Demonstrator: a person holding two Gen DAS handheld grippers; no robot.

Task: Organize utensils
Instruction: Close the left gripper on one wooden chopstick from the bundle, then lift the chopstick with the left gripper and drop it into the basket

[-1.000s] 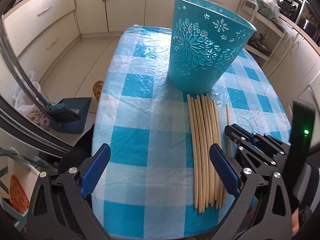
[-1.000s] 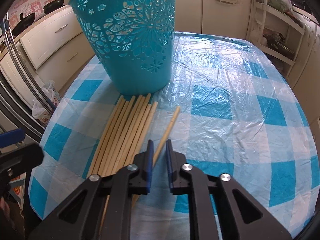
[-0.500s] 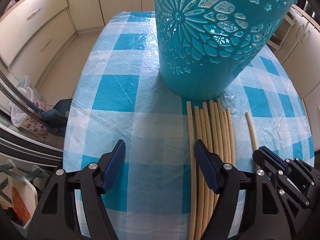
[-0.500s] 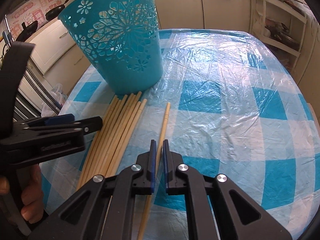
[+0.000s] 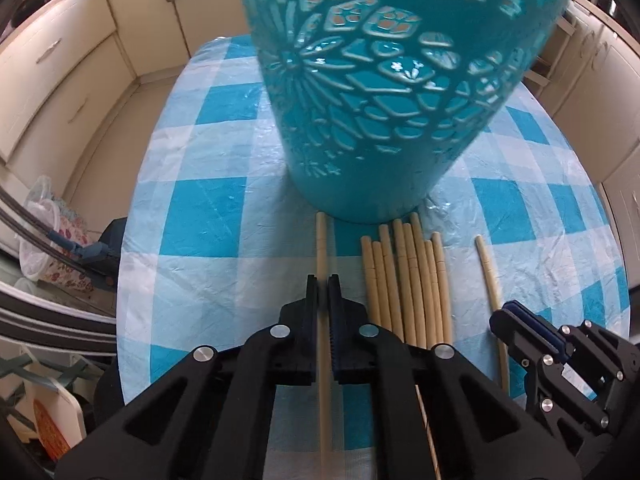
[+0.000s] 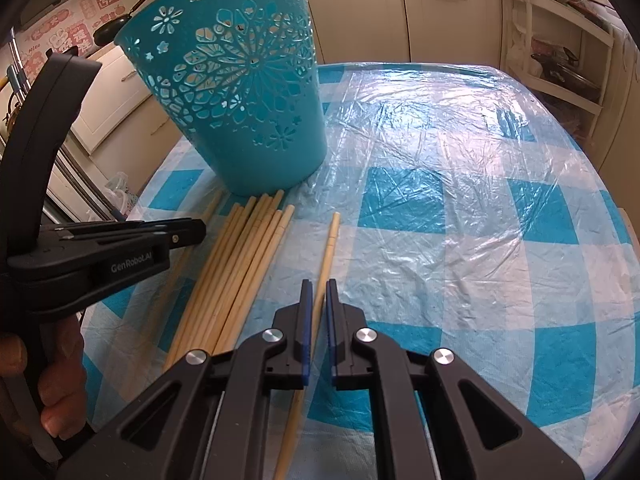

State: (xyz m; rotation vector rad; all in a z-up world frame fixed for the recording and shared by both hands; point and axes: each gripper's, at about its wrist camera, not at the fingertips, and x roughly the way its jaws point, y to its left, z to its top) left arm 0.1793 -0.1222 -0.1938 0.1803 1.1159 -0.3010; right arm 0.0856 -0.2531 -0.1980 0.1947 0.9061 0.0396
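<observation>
Two light, stiff, slippery chopsticks sit mid-frame, one clenched mid-shaft by each gripper: left gripper (image 5: 323,280) on the left chopstick (image 5: 321,236), right gripper (image 6: 317,285) on the right chopstick (image 6: 329,244).

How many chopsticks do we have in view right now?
10 by my count: one chopstick in the left gripper, one in the right gripper, eight in the bundle between them, by the teal basket. Overlaps may hide more.
</observation>
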